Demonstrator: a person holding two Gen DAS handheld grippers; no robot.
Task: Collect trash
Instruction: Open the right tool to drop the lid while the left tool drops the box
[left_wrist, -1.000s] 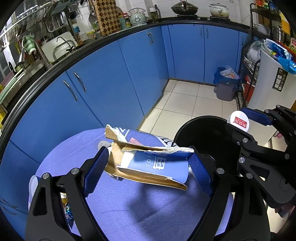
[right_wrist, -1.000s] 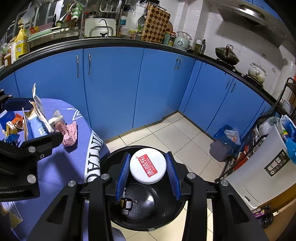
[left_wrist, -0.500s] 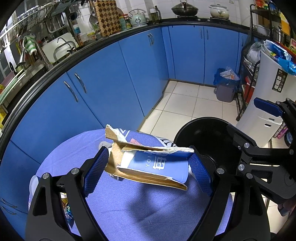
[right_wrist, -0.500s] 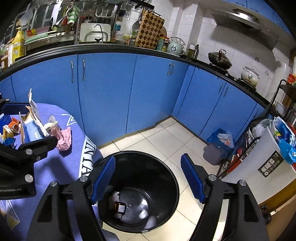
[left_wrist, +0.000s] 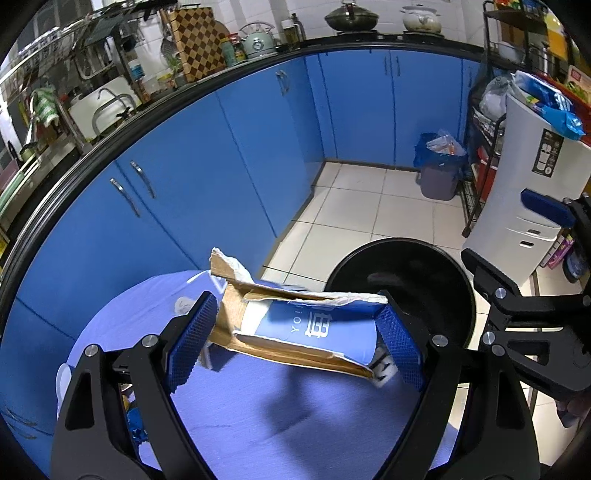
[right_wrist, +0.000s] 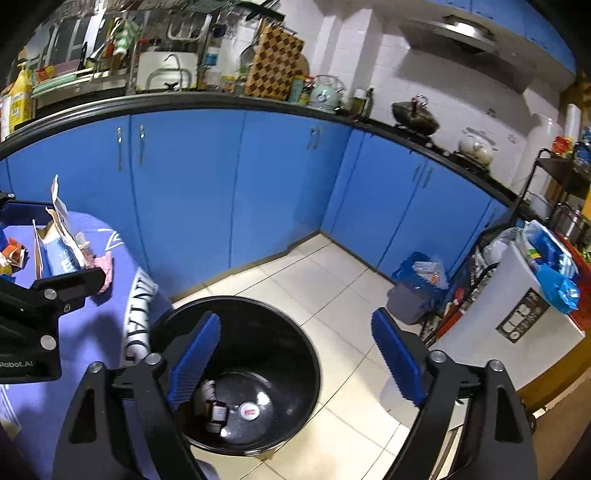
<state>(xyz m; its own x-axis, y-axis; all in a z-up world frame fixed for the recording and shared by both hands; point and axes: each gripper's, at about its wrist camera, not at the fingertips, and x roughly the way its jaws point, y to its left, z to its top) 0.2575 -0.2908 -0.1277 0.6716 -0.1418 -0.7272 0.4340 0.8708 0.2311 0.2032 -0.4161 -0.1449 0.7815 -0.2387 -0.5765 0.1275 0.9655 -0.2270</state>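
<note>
While the right tool (right_wrist: 295, 354) hangs over the bin (right_wrist: 236, 373), its jaws just opened wide with nothing between them, a white lid (right_wrist: 250, 410) lies at the bin's bottom. The left tool (left_wrist: 295, 343) is clamped on the torn carton (left_wrist: 295, 328) above the surface (left_wrist: 258, 424). Next, likely: carry the carton across and drop it in.

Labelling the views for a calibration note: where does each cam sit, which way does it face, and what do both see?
Left wrist: on the left tongs, angled down at the purple table; its blue pads grip the torn carton; the right tongs show at the right edge.
Right wrist: on the right tongs, angled down into the black bin; jaws have just been opening, nothing between them; the left tongs show at the left edge.
Shared: carton, table, bin, blue cabinets, small blue-lined bin.
</note>
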